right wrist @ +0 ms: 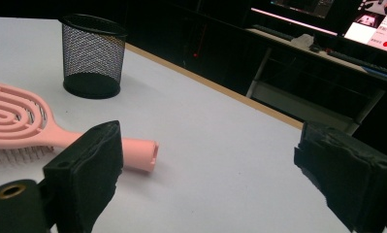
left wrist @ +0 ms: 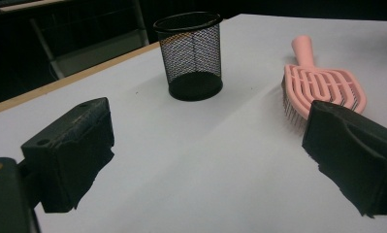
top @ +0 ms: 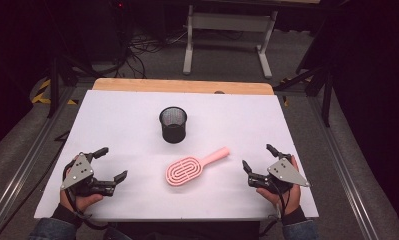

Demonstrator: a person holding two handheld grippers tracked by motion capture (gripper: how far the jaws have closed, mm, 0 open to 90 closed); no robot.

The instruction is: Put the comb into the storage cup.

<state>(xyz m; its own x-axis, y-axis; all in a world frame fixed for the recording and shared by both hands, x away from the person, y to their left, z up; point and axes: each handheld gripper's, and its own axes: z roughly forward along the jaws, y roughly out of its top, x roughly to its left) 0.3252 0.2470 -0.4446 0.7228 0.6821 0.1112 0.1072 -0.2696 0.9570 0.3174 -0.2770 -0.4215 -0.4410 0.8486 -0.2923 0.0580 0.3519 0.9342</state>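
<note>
A pink hairbrush (top: 189, 168) lies bristles down on the white table sheet (top: 122, 117), its handle pointing to the far right. Behind it stands a black mesh pen cup (top: 173, 124), upright and empty. My left gripper (top: 113, 163) rests near the front left corner, open, with nothing between its jaws. My right gripper (top: 257, 156) rests at the front right, open and empty too. In the left gripper view the hairbrush (left wrist: 322, 85) sits beyond the right jaw and the cup (left wrist: 191, 54) ahead. In the right gripper view the hairbrush handle (right wrist: 135, 150) lies behind the left jaw, with the cup (right wrist: 91, 56) farther back.
A wooden table edge (top: 182, 85) shows past the sheet. Beyond it on the floor stand a white desk frame (top: 227, 30) and tangled cables (top: 137, 47). Metal rails (top: 22, 165) run along both sides of the table.
</note>
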